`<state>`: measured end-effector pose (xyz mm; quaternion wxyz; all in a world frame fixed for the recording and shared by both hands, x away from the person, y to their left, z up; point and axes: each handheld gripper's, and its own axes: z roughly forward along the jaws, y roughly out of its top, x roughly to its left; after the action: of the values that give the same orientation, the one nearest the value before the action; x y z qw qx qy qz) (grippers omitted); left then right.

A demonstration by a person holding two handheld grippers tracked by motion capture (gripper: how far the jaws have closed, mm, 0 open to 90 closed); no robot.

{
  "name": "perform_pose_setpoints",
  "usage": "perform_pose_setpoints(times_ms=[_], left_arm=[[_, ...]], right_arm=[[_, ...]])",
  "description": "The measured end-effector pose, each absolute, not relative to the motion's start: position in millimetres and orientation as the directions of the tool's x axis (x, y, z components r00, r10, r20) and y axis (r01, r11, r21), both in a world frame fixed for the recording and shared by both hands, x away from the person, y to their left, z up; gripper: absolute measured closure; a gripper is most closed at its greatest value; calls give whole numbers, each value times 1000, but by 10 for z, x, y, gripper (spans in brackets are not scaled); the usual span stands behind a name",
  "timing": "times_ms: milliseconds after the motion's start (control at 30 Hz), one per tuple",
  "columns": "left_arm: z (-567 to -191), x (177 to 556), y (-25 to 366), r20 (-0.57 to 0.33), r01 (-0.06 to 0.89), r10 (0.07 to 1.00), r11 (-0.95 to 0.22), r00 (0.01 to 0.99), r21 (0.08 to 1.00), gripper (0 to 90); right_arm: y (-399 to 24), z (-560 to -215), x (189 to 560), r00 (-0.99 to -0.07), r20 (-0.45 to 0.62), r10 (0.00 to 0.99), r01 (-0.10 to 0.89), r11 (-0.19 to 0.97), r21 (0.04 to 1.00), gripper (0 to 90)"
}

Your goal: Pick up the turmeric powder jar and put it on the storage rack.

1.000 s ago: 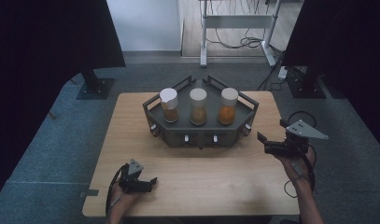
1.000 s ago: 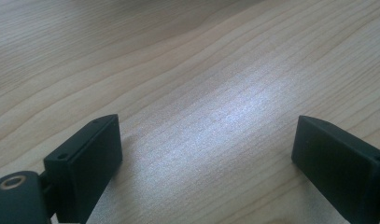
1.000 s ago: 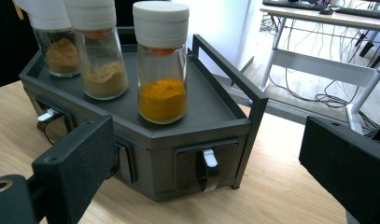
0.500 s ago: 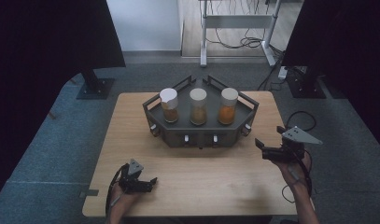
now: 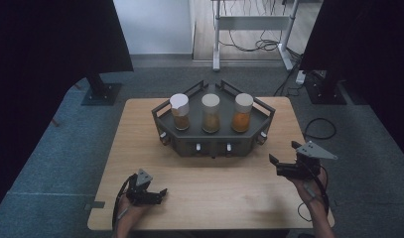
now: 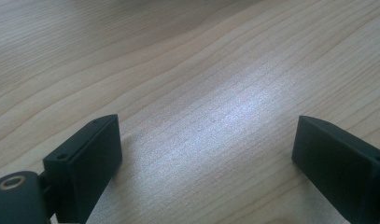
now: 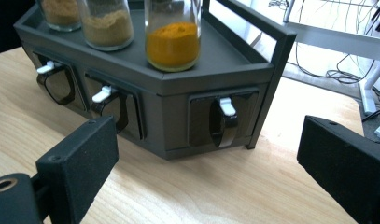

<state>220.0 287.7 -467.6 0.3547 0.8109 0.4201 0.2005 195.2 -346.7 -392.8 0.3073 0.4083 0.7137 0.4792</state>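
A dark grey rack (image 5: 214,145) stands at the table's far middle, carrying three white-capped spice jars: left (image 5: 179,113), middle (image 5: 211,114) and right (image 5: 242,113). My right gripper (image 5: 284,152) hovers to the right of the rack and is open, its jaws having just closed a little with nothing between them. In the right gripper view, the gripper (image 7: 211,158) faces the rack's (image 7: 173,93) right corner, below the orange-filled jar (image 7: 172,37). My left gripper (image 5: 160,193) rests open at the table's front left, and its jaws (image 6: 206,154) frame bare wood.
White-tipped levers (image 7: 227,106) sit on the rack's front faces. The wooden table (image 5: 229,198) is bare in front of the rack. Black stands, cables and a white metal frame (image 5: 249,22) lie on the floor beyond the table.
My right gripper has drifted slightly toward the table's front and left. The left gripper has stayed in place.
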Motion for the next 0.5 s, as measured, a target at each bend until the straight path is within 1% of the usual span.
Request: perform_pose_setpoints(times_ms=[500], left_arm=[[-4676,2200,2877,28,539,823,-396,567,744,78]], right_arm=[[-3424,-4126,1951,-480,-36,876,334,220,917,51]])
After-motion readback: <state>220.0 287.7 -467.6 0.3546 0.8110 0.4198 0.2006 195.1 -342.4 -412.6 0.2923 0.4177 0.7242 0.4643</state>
